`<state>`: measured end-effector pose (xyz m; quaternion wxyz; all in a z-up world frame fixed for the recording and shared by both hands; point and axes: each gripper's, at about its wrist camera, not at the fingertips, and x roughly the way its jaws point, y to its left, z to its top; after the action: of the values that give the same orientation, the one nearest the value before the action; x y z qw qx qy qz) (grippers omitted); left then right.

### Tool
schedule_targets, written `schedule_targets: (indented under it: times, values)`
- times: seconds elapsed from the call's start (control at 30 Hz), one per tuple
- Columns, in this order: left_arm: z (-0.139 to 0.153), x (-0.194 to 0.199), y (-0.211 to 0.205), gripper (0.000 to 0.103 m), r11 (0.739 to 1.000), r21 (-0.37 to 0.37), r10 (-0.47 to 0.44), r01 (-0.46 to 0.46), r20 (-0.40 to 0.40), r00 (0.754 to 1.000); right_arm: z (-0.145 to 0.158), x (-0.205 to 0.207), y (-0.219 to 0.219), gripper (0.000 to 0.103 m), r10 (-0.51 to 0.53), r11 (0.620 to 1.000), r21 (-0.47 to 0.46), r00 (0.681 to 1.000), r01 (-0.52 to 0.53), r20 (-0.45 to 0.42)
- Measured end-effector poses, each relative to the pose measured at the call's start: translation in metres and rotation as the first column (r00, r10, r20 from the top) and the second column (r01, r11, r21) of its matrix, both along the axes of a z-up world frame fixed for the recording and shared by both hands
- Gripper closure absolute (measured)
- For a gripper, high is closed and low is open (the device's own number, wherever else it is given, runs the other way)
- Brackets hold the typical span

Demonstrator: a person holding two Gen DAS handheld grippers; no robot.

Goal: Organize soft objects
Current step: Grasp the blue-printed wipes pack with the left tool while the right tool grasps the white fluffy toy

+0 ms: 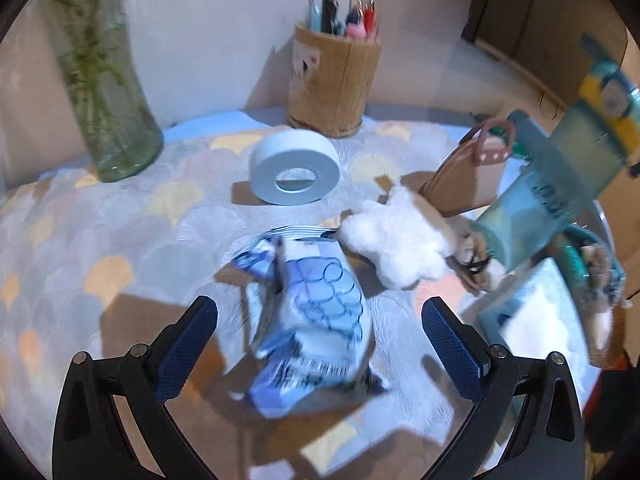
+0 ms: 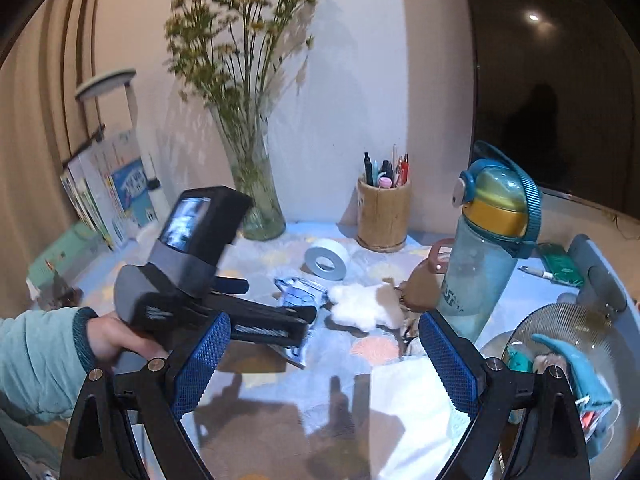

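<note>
Item: crumpled blue-and-white packet (image 1: 312,320), soft, lying on the patterned desk (image 1: 120,240) cloth. Position: between the two blue-padded fingers of the left claw (image 1: 320,344), which stands wide open around it; no pad appears to touch it. Nothing held.

Item: white plush toy (image 1: 396,244), just beyond the packet toward the right, touching or nearly touching its top edge; partly against a tan pouch (image 1: 460,184).

Item: right claw (image 2: 324,368), wide open, empty; poised over bare cloth and a white folded cloth (image 2: 412,408), well short of the packet.

Item: mesh bowl (image 2: 568,320) at the right edge of the desk, already containing a teal soft object (image 2: 576,372) and other small pieces; likely the collection point.

Step in hand, judged: left claw positioned for pickup of the packet. Next move calls for lowering a little further, closing gently on the crinkly body, then carrying it toward the bowl, clear of the water bottle (image 2: 488,248).
</note>
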<state>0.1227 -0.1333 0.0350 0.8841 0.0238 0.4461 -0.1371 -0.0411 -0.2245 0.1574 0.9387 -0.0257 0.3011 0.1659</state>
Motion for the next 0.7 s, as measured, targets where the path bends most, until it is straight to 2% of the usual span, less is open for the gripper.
schedule_targets:
  times: [0.07, 0.17, 0.27, 0.33, 0.4, 0.5, 0.53, 0.6, 0.7]
  values:
    - [-0.009, 0.009, -0.006, 0.001, 0.999, 0.037, 0.006, -0.006, 0.001, 1.0, -0.004, 0.01, 0.003, 0.008, 0.012, 1.0, -0.022, 1.0, -0.012, -0.01]
    - [-0.019, 0.018, 0.002, 0.0, 0.988, 0.123, 0.089, -0.093, 0.042, 0.995, -0.012, 0.026, 0.009, 0.008, 0.033, 0.998, -0.051, 0.999, -0.035, -0.031]
    - [-0.024, 0.027, 0.035, 0.0, 0.988, 0.024, 0.15, -0.15, 0.007, 0.989, -0.023, 0.046, 0.02, 0.008, 0.06, 0.992, -0.105, 0.996, -0.066, -0.059]
    - [-0.028, 0.03, 0.059, 0.0, 0.979, -0.045, 0.198, -0.2, -0.036, 0.98, -0.034, 0.061, 0.027, 0.008, 0.068, 0.986, -0.148, 0.994, -0.079, -0.081]
    - [-0.028, 0.027, 0.07, 0.0, 0.974, -0.09, 0.205, -0.207, -0.028, 0.978, -0.05, 0.08, 0.035, 0.008, 0.06, 0.976, -0.202, 0.991, -0.083, -0.117]
    - [-0.029, 0.022, 0.067, 0.002, 0.983, -0.055, 0.175, -0.175, -0.01, 0.985, -0.071, 0.1, 0.04, 0.008, 0.04, 0.975, -0.208, 0.984, -0.076, -0.173]
    - [-0.029, 0.021, 0.066, 0.001, 0.98, -0.017, 0.198, -0.198, 0.0, 0.98, -0.077, 0.107, 0.039, 0.008, 0.032, 0.978, -0.195, 0.98, -0.071, -0.197]
    - [-0.03, 0.021, 0.069, 0.001, 0.978, -0.039, 0.206, -0.206, 0.003, 0.979, -0.086, 0.118, 0.037, 0.008, 0.01, 0.982, -0.18, 0.975, -0.051, -0.222]
    - [-0.029, 0.017, 0.068, 0.001, 0.98, -0.034, 0.199, -0.198, 0.016, 0.98, -0.098, 0.135, 0.034, 0.009, -0.048, 0.976, -0.219, 0.968, -0.007, -0.246]
